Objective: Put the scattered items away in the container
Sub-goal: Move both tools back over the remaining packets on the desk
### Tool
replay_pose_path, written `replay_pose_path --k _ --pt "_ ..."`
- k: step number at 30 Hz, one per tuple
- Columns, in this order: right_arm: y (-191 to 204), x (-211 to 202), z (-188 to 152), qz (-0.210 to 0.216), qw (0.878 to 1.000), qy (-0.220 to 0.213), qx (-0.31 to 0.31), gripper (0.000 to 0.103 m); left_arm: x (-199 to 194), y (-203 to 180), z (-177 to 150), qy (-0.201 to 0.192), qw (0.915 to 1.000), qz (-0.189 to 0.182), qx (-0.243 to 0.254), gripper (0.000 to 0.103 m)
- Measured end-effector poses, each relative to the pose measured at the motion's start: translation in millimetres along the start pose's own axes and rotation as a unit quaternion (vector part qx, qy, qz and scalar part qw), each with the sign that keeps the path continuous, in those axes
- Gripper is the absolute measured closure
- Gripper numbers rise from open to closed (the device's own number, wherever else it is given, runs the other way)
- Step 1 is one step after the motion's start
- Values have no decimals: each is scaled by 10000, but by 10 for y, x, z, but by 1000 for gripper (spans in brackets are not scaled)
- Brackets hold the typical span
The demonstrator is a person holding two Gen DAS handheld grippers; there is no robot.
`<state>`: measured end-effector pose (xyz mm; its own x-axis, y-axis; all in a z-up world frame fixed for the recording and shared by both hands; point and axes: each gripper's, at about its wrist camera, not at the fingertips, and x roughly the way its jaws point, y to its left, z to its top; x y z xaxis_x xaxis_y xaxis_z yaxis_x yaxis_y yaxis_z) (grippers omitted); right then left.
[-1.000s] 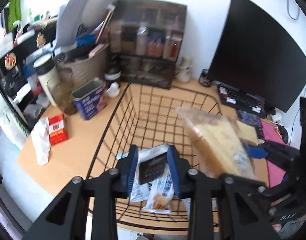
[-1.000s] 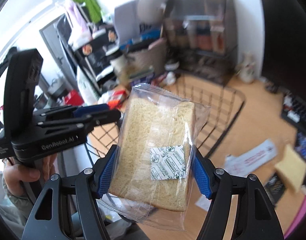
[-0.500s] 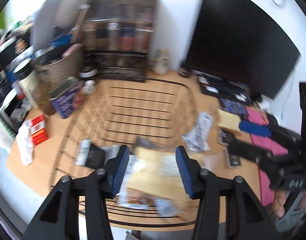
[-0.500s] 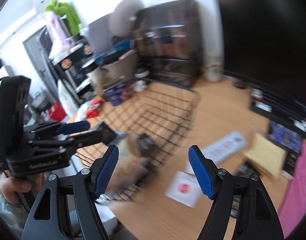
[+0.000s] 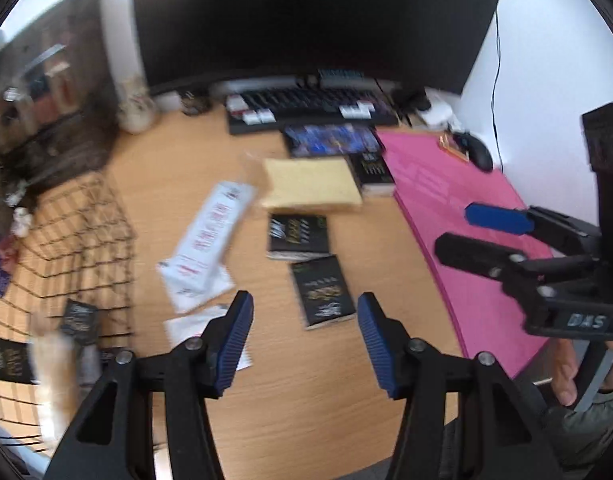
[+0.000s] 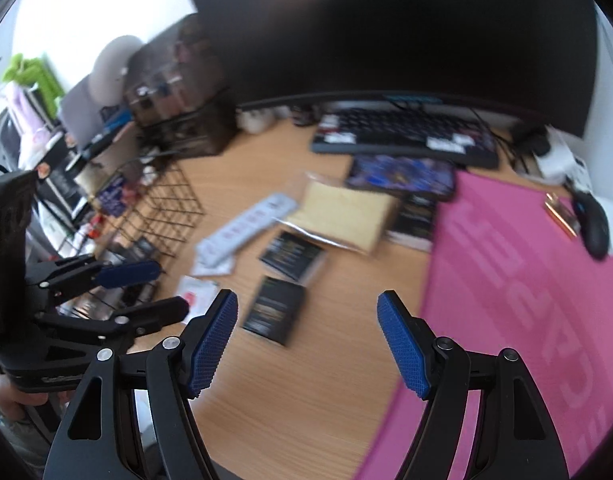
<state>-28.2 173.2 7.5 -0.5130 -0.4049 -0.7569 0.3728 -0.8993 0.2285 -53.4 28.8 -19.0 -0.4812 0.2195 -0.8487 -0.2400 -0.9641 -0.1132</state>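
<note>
Two hand-held grippers hover over a cluttered wooden desk (image 5: 314,400), both with blue-padded fingers spread wide and nothing between them. The left gripper (image 5: 304,344) fills the bottom of its own view, at 6 o'clock; just past its fingertips, toward 12 o'clock, lies a black sachet with gold print (image 5: 322,292), and a second black sachet (image 5: 298,236) lies a little farther on. At 11 o'clock from the tips, a long white packet with red print (image 5: 210,244) rests on the bare wood, overlapping other white wrappers. Beyond the sachets, still toward 12 o'clock, a slice of bread in clear plastic (image 5: 312,190) lies flat, just in front of a blue-patterned pack (image 5: 330,140) and a keyboard (image 5: 310,108) beneath a dark monitor (image 5: 306,20).

The wire basket (image 5: 78,240) (the container for the loose items) sits at 9 o'clock in the left wrist view; several packets lie inside at its near end, blurred by motion. A pink mat (image 5: 458,248) covers the desk from 2 to 4 o'clock, and the right gripper (image 5: 466,232) hangs above it at 3 o'clock, fingers apart.

In the right wrist view, the right gripper (image 6: 306,344) is open above bare wood, the pink mat (image 6: 526,300) at its 3 o'clock. The black sachets (image 6: 274,312) lie at 11 o'clock from its tips, the bread (image 6: 342,212) toward 12, the basket (image 6: 162,208) and left gripper (image 6: 146,292) near 9. A dark mouse (image 6: 594,224) rests on the mat at 2 o'clock.
</note>
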Motion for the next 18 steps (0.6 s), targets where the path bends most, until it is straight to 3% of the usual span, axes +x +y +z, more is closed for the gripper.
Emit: replay_pose_path --k 6,14,15,18 --pt "-390 167 -101 -162 9996 161 187 30 586 -120 26 496 9987 -137 -26 43" --pt "-554 479 -130 -189 9985 440 276 30 903 -87 122 532 9986 -55 -25 44" --pt "-544 534 -125 -201 9983 487 255 30 921 -66 122 534 9986 -19 -21 55" --pt "-457 673 -91 -268 9981 540 99 30 916 54 113 500 9987 -44 -110 61"
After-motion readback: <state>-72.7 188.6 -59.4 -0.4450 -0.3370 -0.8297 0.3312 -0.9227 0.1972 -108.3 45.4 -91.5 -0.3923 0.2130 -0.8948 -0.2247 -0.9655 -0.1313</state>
